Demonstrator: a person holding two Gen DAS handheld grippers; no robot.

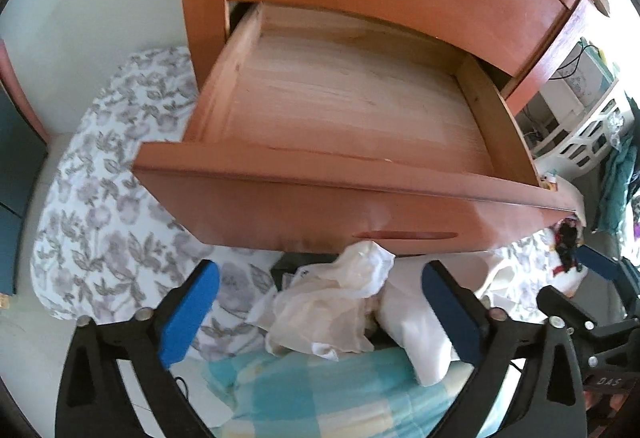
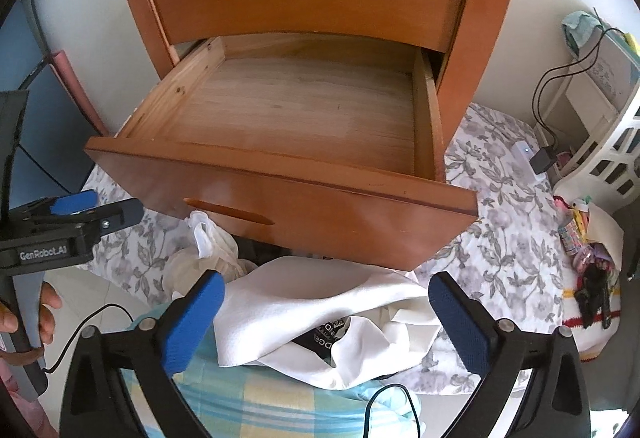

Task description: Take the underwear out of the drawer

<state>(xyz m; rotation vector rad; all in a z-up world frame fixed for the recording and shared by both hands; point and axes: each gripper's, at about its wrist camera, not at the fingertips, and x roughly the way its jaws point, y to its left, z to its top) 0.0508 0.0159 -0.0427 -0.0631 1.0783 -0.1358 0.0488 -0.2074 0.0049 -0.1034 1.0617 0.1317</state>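
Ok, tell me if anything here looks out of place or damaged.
The open drawer is bare inside. The white underwear lies crumpled in a heap on the bedding below it, not folded. The drawer front's right corner looks chipped, though blurred.

Readable text in the scene

"GenRobot.AI" stands in white on the black body of the left gripper (image 2: 100,211), seen from the right wrist. Faint "DAS" marks the right gripper (image 1: 600,262) body. White letters on a dark garment (image 2: 320,334) are partly hidden, unreadable.
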